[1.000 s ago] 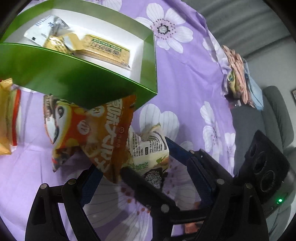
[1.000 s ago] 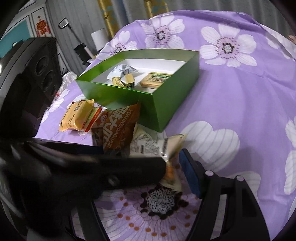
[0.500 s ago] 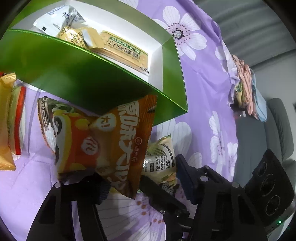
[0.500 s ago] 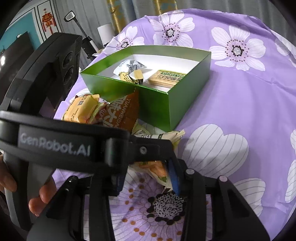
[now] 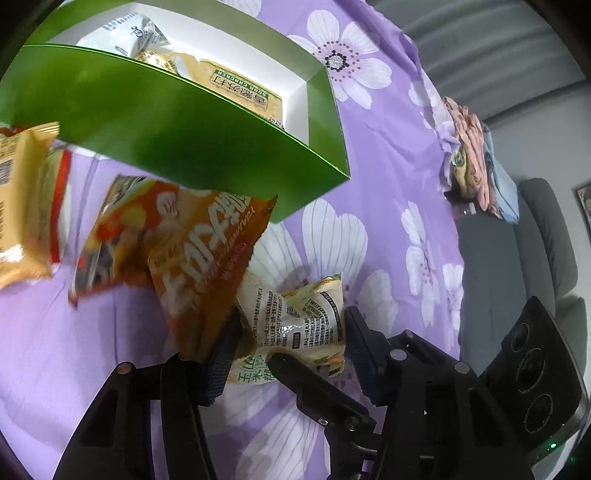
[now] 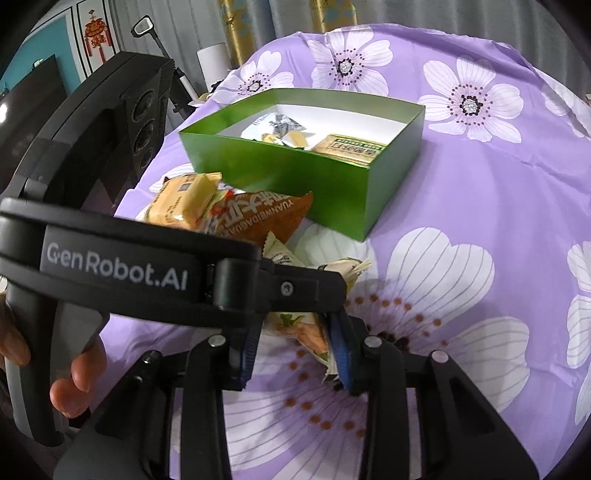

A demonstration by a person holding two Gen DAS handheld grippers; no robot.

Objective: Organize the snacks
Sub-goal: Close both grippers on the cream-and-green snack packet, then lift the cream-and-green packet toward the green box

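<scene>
A crumpled white-and-green snack packet [image 5: 295, 317] [image 6: 299, 328] lies on the purple flowered cloth in front of the green box [image 5: 166, 122] [image 6: 295, 173]. My left gripper [image 5: 286, 343] has its closing jaws across the packet's width, and both pads press it. My right gripper [image 6: 295, 350] is closing on the packet's near end, and one of its fingers [image 5: 306, 384] lies over the packet. An orange snack bag [image 5: 192, 258] [image 6: 258, 218] leans against the box, its tip over the left finger. Beside it lies a yellow packet [image 5: 22, 206] [image 6: 181, 206].
Inside the box are a cracker packet [image 5: 240, 88] [image 6: 347, 147] and a white packet [image 5: 125, 33] [image 6: 273, 123]. Folded clothes [image 5: 472, 155] sit at the table's far edge by a grey sofa [image 5: 546, 236]. A person's hand [image 6: 74, 376] holds the left gripper's handle.
Both grippers stood wide around the white-and-green packet and have since closed onto it. The orange bag has slid off to the left of the left finger.
</scene>
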